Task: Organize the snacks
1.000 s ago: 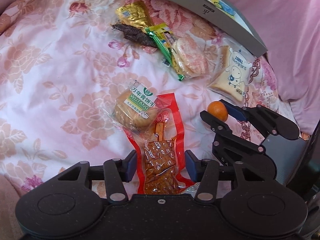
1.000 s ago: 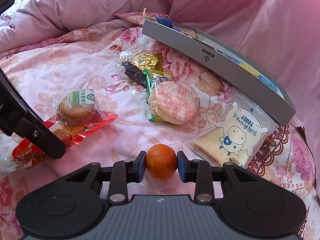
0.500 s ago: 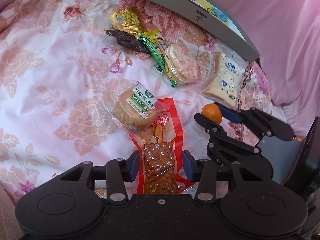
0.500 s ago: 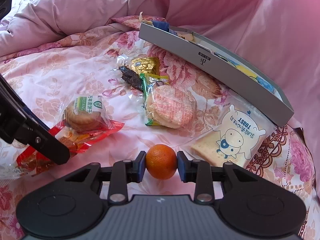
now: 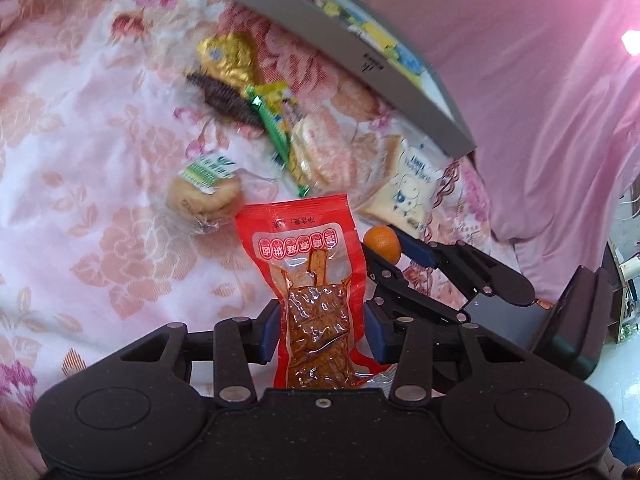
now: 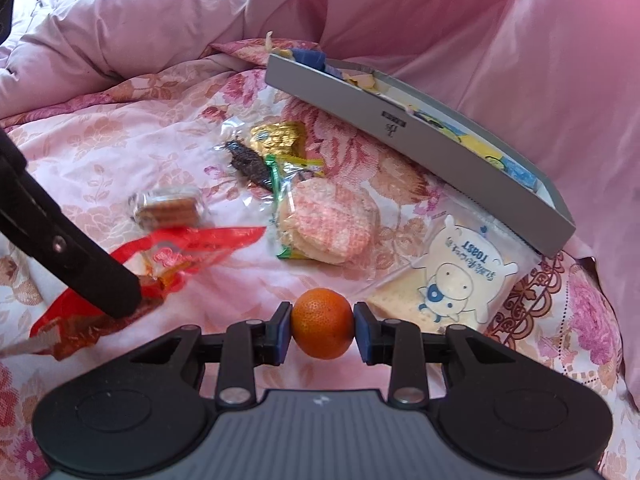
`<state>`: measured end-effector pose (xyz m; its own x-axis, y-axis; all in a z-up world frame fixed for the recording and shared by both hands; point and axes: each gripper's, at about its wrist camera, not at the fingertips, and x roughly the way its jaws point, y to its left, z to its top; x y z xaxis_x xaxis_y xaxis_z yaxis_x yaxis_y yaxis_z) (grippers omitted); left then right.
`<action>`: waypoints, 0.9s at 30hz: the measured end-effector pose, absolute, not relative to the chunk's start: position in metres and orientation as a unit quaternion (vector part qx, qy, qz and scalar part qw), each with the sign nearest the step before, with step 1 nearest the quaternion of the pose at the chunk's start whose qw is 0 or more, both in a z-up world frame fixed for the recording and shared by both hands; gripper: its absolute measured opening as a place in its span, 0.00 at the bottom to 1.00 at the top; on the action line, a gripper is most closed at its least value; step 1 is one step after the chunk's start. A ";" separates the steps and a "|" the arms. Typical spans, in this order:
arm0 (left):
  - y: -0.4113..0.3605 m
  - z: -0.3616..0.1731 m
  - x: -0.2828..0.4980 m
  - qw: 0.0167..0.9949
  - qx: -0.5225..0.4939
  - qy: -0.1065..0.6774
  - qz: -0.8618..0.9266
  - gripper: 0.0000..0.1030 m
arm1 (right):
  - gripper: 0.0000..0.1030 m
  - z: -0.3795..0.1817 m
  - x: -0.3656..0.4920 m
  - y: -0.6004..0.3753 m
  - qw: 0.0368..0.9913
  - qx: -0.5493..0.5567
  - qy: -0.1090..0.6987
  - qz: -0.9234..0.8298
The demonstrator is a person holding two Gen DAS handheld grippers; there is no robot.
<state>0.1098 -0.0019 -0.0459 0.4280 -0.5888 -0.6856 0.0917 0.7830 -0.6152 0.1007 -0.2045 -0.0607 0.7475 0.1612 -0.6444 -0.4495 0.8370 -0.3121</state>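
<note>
My left gripper (image 5: 320, 330) is shut on a red vacuum packet of brown dried tofu (image 5: 308, 248), which stands up between the blue pads, clear of the bedspread. In the right wrist view the same red packet (image 6: 192, 248) hangs from the left gripper's black finger (image 6: 100, 280). My right gripper (image 6: 322, 326) is shut on a small orange mandarin (image 6: 322, 322), also seen in the left wrist view as the mandarin (image 5: 382, 242) just right of the red packet. The grey open box (image 6: 400, 120) lies behind, holding several snacks.
On the floral bedspread lie a round biscuit pack (image 5: 204, 192), a rice cracker pack (image 6: 328, 224), a toast pack (image 6: 460, 280), a gold packet (image 5: 228, 60) and a dark strip snack (image 5: 228, 100). A pink duvet (image 6: 440, 20) rises behind the box.
The left jaws closed on the red packet and raised it off the bed. The biscuit pack that lay on it has slid off to the left. The right gripper kept still.
</note>
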 end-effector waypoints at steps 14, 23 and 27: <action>-0.001 -0.008 0.091 0.866 -0.231 0.367 -0.249 0.44 | 0.36 -0.050 0.102 -0.217 0.926 -0.202 0.283 0.144; -0.002 0.003 0.083 0.893 -0.196 0.328 -0.236 0.44 | 0.36 -0.041 0.097 -0.219 0.940 -0.194 0.245 0.140; -0.001 0.005 0.084 0.898 -0.193 0.321 -0.232 0.44 | 0.36 -0.033 0.094 -0.221 0.949 -0.185 0.215 0.140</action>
